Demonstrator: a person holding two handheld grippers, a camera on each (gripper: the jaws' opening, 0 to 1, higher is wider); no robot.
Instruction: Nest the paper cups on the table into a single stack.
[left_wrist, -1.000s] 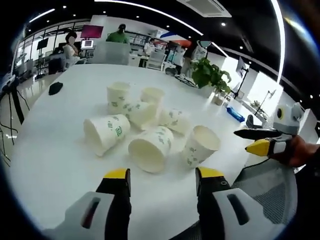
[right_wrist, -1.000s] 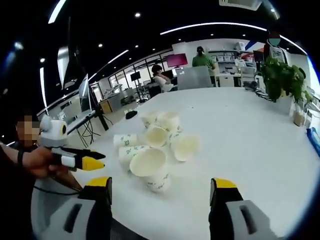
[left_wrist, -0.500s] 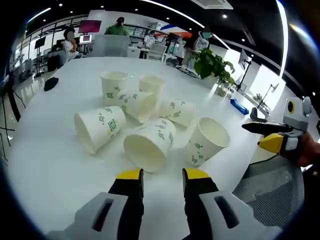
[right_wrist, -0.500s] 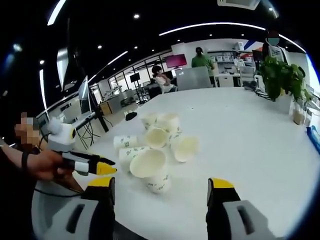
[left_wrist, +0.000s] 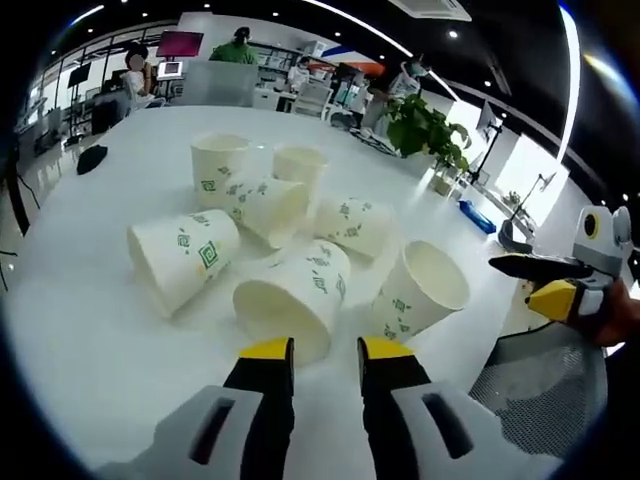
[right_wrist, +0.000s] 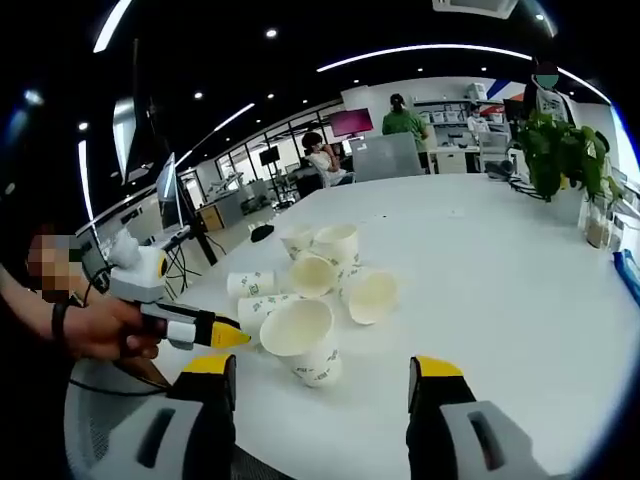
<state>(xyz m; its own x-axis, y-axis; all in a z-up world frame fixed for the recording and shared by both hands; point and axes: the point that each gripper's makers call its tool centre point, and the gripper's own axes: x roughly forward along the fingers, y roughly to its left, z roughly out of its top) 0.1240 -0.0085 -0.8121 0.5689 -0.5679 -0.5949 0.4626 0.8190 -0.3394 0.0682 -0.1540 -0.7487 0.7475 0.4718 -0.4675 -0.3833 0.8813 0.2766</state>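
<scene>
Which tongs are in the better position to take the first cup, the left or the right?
Probably the left. The left tongs sit right at the rim of a cup lying on its side, jaws narrowed to a small gap. The right tongs are wide open, farther back from the pile.

Potted plant (left_wrist: 425, 130), dark object (left_wrist: 91, 159), possibly a mouse, on table.

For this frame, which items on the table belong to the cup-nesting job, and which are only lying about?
Part of the job:
- white paper cups with green print, seven, some lying on their sides, some upright
- left gripper, jaws nearly closed near the closest cup
- right gripper, jaws wide apart

Only lying about:
- green potted plant
- small black object near the table edge
- blue flat item
</scene>
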